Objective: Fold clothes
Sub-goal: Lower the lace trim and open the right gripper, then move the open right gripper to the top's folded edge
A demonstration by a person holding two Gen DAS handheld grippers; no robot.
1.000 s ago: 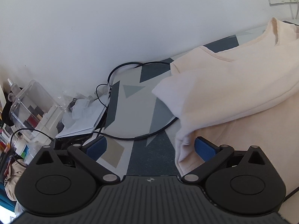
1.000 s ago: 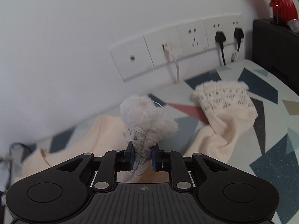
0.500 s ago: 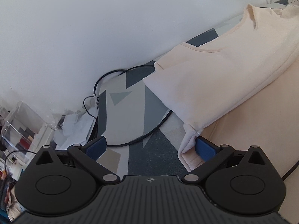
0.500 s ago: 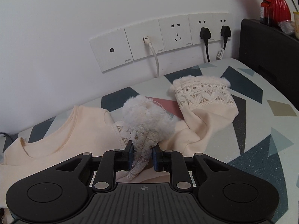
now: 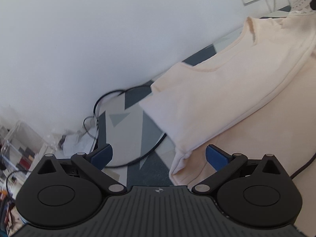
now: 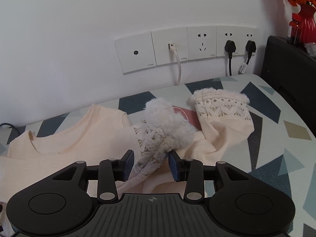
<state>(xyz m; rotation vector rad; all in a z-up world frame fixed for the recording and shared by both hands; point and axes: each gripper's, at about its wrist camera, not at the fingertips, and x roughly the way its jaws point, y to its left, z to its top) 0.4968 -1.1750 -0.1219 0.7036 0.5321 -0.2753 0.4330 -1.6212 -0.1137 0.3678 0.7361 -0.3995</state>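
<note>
Here the cream sweater lies flat on my patterned desk, its fluffy lace cuff between my right tongs, which stand apart. My left tongs gape wide at its folded edge. Wall sockets read "GATON", I think.

Close wrist views, shared sweater

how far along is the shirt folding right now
Partly done: the near lace cuff now lies on the peach top, between the open right gripper. The left gripper is open at a folded edge. The far cuff still sprawls on the patterned table, unfolded.
</note>
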